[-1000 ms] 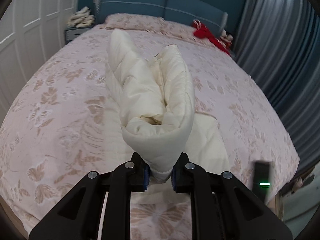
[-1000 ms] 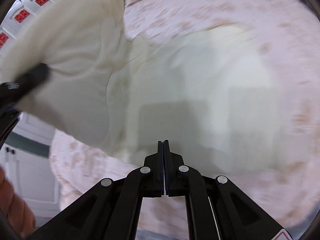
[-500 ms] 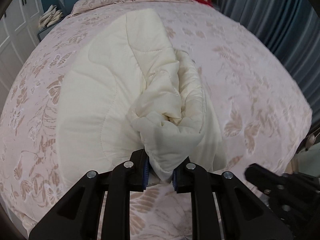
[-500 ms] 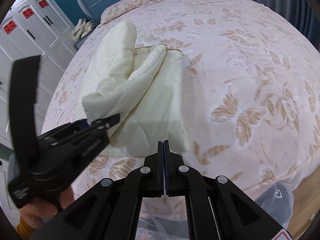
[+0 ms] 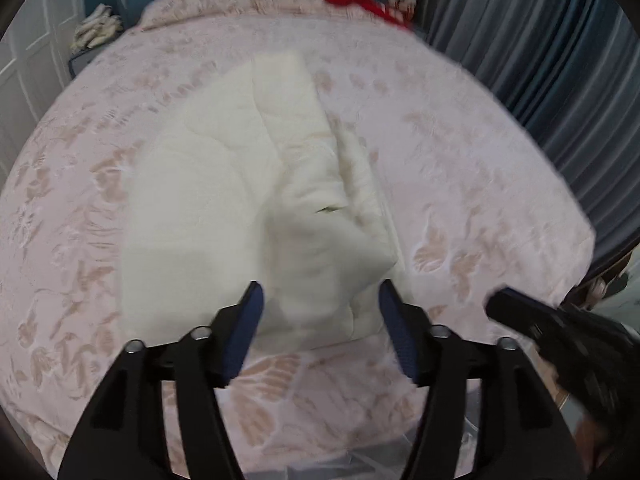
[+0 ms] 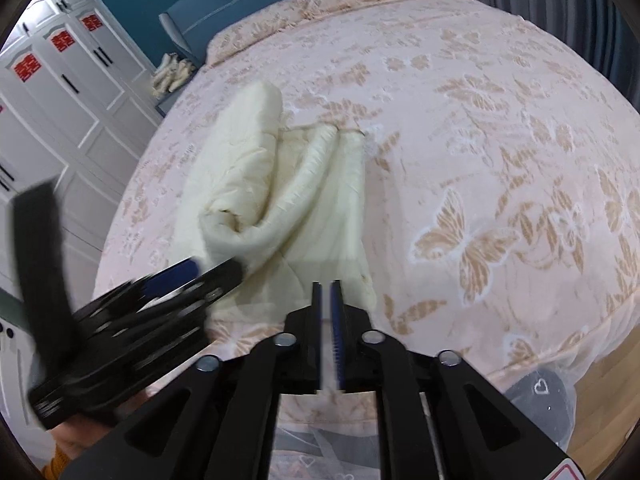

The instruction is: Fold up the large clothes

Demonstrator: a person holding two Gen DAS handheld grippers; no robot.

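Wardrobe (image 6: 60, 128) sits upper left; your left gripper (image 5: 320, 304), jaws opening, pads clear of the quilt (image 5: 248, 208) heaped mid-frame on the bed (image 5: 480, 168). Right gripper (image 6: 326, 300), lower centre, is parting on nothing. Unheld, that bulging fold could spring open.

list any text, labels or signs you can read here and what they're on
"囍" (red double-happiness signs): three on the white wardrobe doors, at.
Red-edged sticker on the right gripper body: cut off, unreadable.
White heart outline on the bagged item: no words.
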